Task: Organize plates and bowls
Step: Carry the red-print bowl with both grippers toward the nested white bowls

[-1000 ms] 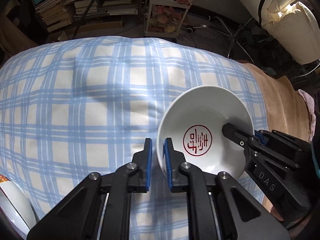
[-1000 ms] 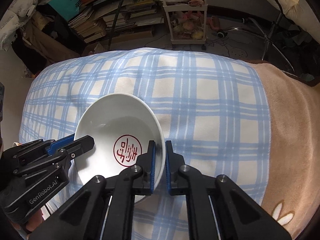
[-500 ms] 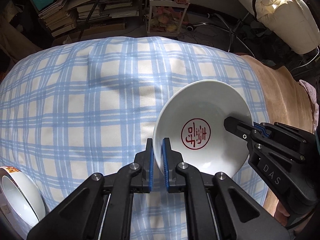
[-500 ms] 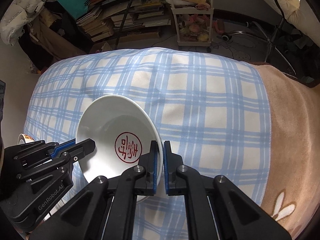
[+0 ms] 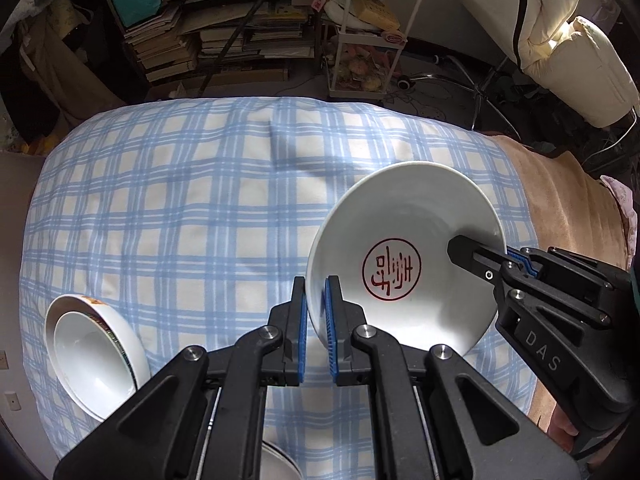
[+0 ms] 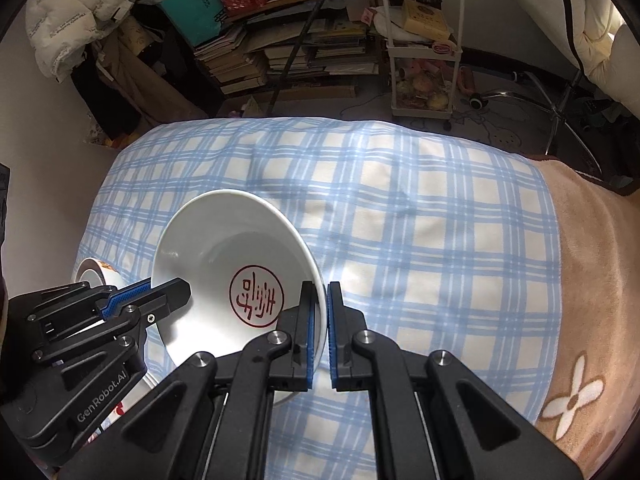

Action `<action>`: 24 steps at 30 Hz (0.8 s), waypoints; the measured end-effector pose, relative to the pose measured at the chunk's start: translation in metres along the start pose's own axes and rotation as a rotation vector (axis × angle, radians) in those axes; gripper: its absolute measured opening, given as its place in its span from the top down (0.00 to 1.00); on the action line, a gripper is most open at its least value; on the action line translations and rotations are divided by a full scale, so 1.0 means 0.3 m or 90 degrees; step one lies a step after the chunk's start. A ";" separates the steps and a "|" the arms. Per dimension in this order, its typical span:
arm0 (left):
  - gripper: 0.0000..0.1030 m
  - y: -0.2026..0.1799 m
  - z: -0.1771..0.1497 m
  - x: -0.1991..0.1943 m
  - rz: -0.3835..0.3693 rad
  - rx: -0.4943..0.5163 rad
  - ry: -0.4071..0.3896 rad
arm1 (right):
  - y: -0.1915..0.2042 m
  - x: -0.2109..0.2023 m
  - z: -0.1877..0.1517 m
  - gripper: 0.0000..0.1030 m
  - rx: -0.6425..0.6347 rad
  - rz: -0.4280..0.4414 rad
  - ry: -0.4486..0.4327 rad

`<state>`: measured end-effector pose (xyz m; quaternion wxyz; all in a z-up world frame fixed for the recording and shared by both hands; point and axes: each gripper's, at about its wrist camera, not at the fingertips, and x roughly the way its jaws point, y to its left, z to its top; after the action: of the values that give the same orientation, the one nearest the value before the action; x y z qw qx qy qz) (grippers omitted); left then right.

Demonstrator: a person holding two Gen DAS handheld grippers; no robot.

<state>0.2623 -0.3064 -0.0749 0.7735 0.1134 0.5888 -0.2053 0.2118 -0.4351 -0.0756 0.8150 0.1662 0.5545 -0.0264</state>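
Now lifted higher above the blue-checked blanket [image 5: 192, 208], the white ceramic bowl with a red seal [image 5: 404, 256] hangs clamped between left tongs [image 5: 316, 312] and right tongs [image 6: 319, 320]; stacked white bowls [image 5: 94, 354] have come into view, its likely destination.

A blue-and-white plaid blanket [image 5: 192, 216] covers the bed across the frame's middle, with a tan fleece blanket [image 6: 592, 280] at right. A patterned bowl [image 5: 92, 356], tilted, lies lower left on the plaid.
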 end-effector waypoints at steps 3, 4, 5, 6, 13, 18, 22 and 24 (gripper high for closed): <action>0.92 0.053 -0.031 -0.033 0.008 -0.010 -0.005 | 0.069 -0.004 -0.010 0.93 -0.014 0.005 -0.002; 0.92 0.074 -0.042 -0.043 0.010 -0.014 -0.006 | 0.090 -0.004 -0.013 0.93 -0.018 0.007 -0.003; 0.91 0.094 -0.053 -0.052 0.013 -0.019 -0.007 | 0.112 -0.002 -0.017 0.93 -0.023 0.009 -0.003; 0.91 0.117 -0.065 -0.062 0.015 -0.023 -0.008 | 0.134 -0.001 -0.020 0.93 -0.028 0.012 -0.003; 0.91 0.252 -0.145 -0.115 0.046 -0.043 -0.016 | 0.300 0.013 -0.050 0.93 -0.062 0.029 0.004; 0.91 0.344 -0.194 -0.150 0.060 -0.055 -0.024 | 0.406 0.024 -0.075 0.93 -0.080 0.039 0.002; 0.91 0.412 -0.236 -0.173 0.066 -0.071 -0.029 | 0.487 0.031 -0.093 0.93 -0.093 0.044 -0.003; 0.91 0.446 -0.256 -0.181 0.070 -0.077 -0.029 | 0.527 0.034 -0.104 0.93 -0.100 0.047 -0.004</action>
<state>0.2443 -0.1454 -0.0533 0.8023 0.0938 0.5752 -0.1291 0.2236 -0.2750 -0.0570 0.8275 0.1218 0.5460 0.0467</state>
